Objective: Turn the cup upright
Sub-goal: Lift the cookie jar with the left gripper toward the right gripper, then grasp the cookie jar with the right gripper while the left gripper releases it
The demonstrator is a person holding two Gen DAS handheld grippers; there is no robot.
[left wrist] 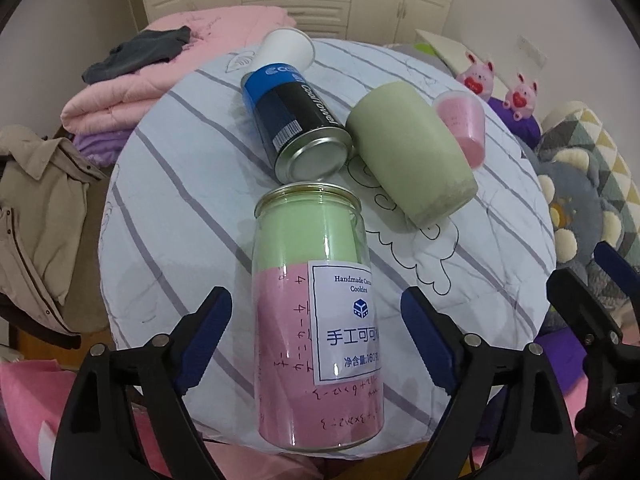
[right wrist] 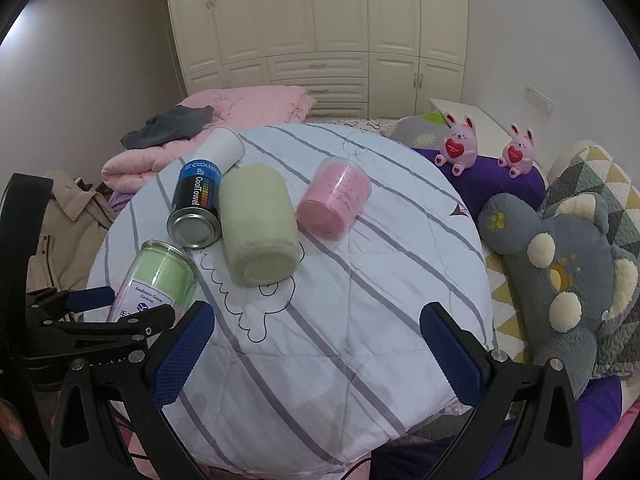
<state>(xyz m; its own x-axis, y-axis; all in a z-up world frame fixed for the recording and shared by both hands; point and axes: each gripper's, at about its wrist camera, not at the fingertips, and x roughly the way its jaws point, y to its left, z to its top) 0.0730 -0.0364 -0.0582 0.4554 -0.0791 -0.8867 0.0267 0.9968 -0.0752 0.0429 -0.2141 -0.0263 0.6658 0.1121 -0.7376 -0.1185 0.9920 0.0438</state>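
The left gripper (left wrist: 316, 320) gapes wide, its blue pads flanking but not touching the clear cup (left wrist: 316, 320) lying on its side at the table's (right wrist: 360, 360) near-left edge. The right gripper (right wrist: 316, 356) is likewise spread wide, grasping nothing above the table's near edge.

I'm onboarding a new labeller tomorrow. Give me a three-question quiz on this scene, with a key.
1. True or false: the clear jar lies between the left gripper fingers.
2. Which touches the green cup: (a) the can, (b) the pink cup?
3. Fill in: the right gripper is ____.

Key: 1 true; 2 a; 3 open
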